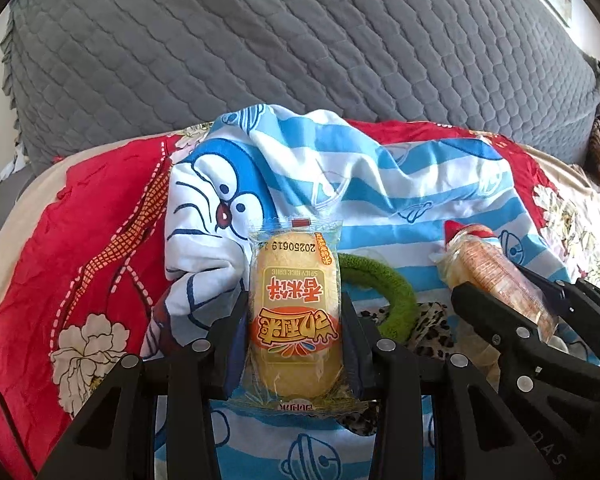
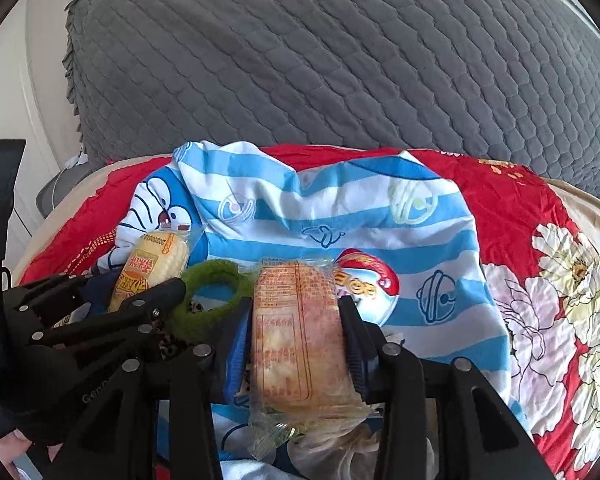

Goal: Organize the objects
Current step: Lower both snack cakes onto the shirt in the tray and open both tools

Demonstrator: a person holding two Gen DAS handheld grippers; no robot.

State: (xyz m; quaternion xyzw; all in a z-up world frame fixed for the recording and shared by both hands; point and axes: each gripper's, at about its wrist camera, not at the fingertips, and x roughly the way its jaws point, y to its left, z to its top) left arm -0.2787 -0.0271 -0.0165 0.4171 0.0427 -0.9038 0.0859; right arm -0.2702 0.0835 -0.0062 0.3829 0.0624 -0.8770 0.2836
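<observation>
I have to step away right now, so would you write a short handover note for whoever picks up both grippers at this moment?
Left gripper: shut on the yellow rice cake packet, held lengthwise between the pads.
Right gripper: shut on the clear rice cracker packet, printed side up.
Both packets are held above the blue striped cartoon cloth, which lies on the red floral sheet.
The green hair tie lies on the cloth between the two grippers, beside a leopard-print item.
Done: both snacks picked up.
Left: put both packets down, then probably deal with the hair tie and cloth. No container or target spot is in view.
</observation>
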